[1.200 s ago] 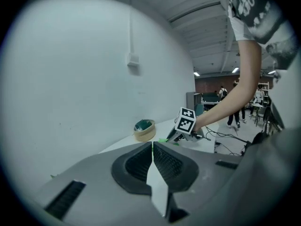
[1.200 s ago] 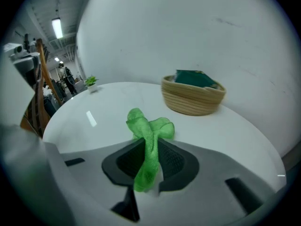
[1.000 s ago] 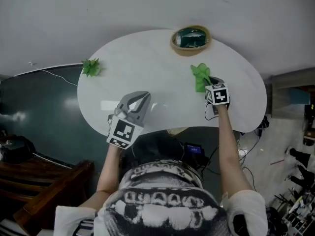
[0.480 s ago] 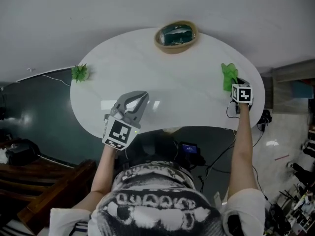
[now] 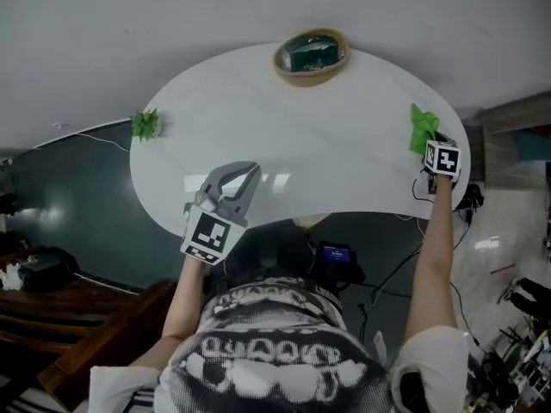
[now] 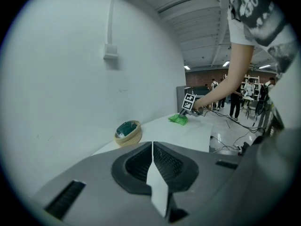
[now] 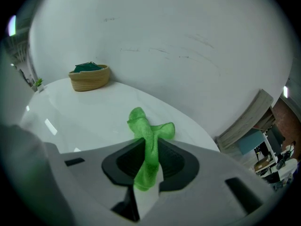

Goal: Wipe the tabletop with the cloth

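While the right gripper [image 5: 430, 143] pinches the one green cloth [image 5: 419, 126] at the tabletop's [image 5: 327, 144] 3 o'clock edge, the left gripper [image 5: 244, 175], jaws pressed together on nothing, sits near the 7 o'clock edge. One basket [image 5: 311, 54] stands at 12 o'clock and one small plant [image 5: 145, 125] at 9, with broad open surface between

Basket [image 5: 311, 56] sits far on table [image 5: 327, 149], cloth [image 5: 420, 128] right.

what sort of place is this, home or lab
Probably a lab or workshop, not a home: strip lights on an exposed ceiling, people standing in the background, and cables trailing over the floor beside the white table.
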`<action>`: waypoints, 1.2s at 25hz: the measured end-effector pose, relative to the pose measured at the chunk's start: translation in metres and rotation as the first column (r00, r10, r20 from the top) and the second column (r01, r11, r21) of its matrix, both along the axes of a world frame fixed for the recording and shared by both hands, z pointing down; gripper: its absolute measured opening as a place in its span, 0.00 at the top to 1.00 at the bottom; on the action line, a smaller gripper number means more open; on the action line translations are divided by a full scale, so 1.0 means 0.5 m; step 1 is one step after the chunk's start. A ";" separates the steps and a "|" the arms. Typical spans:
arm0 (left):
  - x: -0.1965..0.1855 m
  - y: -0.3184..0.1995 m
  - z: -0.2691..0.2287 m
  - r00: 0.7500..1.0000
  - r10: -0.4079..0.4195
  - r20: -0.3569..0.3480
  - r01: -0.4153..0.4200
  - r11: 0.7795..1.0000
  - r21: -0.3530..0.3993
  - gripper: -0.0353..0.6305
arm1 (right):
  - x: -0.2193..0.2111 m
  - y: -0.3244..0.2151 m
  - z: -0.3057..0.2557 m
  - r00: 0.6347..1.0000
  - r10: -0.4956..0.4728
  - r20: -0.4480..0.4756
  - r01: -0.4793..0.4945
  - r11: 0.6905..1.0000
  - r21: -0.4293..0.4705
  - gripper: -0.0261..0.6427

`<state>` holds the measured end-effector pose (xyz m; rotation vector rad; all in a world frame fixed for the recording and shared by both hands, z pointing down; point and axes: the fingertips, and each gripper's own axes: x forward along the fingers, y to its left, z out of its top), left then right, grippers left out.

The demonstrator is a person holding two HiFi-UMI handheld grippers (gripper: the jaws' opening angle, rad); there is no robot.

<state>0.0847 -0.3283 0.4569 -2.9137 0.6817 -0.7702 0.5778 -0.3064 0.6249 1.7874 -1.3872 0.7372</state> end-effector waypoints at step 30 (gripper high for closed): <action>-0.684 0.181 0.012 0.962 -0.271 -0.021 0.271 0.962 0.031 0.94 | -1.274 -0.089 -0.123 0.720 -0.687 0.095 0.652 0.718 0.244 0.84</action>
